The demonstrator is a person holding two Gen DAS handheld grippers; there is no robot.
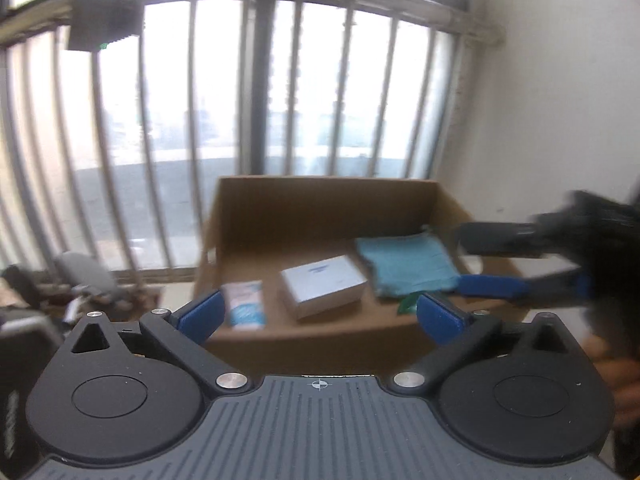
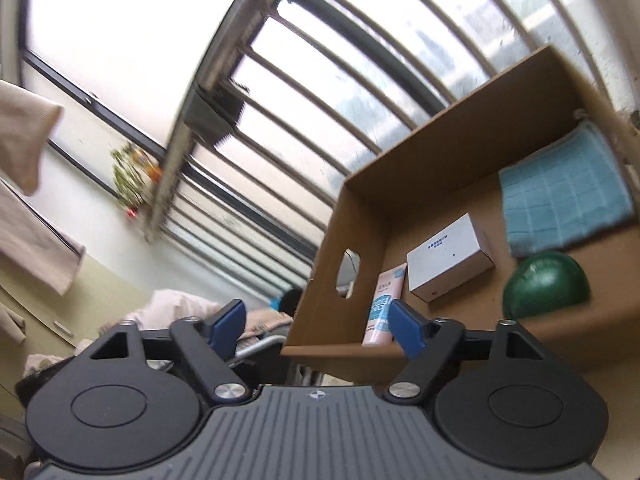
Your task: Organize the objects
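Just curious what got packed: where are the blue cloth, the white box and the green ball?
blue cloth (image 2: pixel 564 196), right wrist view, its middle.
white box (image 2: pixel 448 258), right wrist view, its top face.
green ball (image 2: pixel 546 286), right wrist view, its rounded top.

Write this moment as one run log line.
left gripper: open, empty | right gripper: open, empty | cardboard box: towel, white box, tube, green object

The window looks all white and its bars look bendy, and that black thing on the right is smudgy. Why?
Left wrist view: daylight behind the window washes it out, the fisheye lens curves the bars, and the right tongs are smeared by motion blur. Right wrist view: the same glare and curved bars; the cardboard box with the blue towel inside looks fairly sharp.
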